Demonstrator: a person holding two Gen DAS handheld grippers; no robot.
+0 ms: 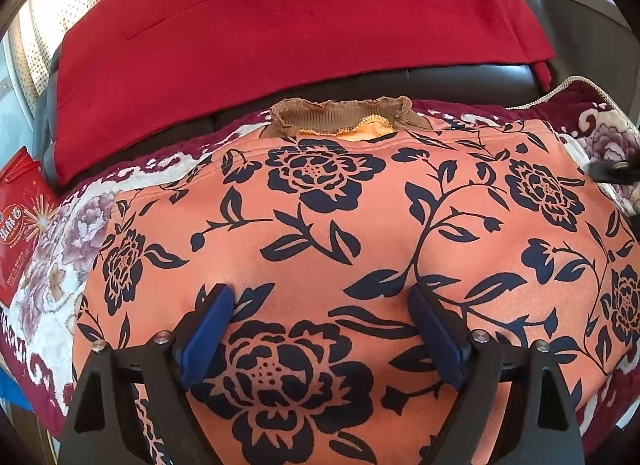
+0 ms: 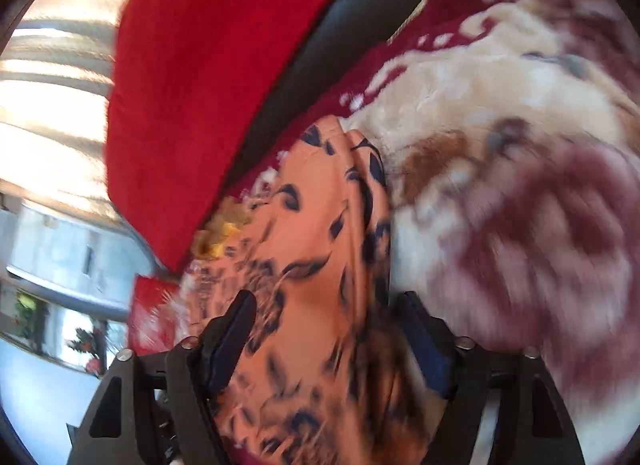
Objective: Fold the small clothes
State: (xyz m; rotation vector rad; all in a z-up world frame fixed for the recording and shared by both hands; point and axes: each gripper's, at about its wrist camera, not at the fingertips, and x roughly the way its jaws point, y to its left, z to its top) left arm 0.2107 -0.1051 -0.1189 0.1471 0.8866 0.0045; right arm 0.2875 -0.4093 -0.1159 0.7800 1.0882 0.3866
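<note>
Left wrist view shows the orange floral garment (image 1: 360,225) spread across the frame centre, collar at top, under the left gripper (image 1: 320,305) with jaws open, while the right gripper (image 2: 328,317) straddles its bunched edge, jaws apart.

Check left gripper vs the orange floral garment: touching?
Touching, it seems. In the left wrist view the left gripper stands open, and both blue pads dent the orange floral garment, which puckers at each tip.

Bright daylight throughout; left wrist view sharp, right wrist view motion-blurred (fisheye edges bend and darken).
</note>
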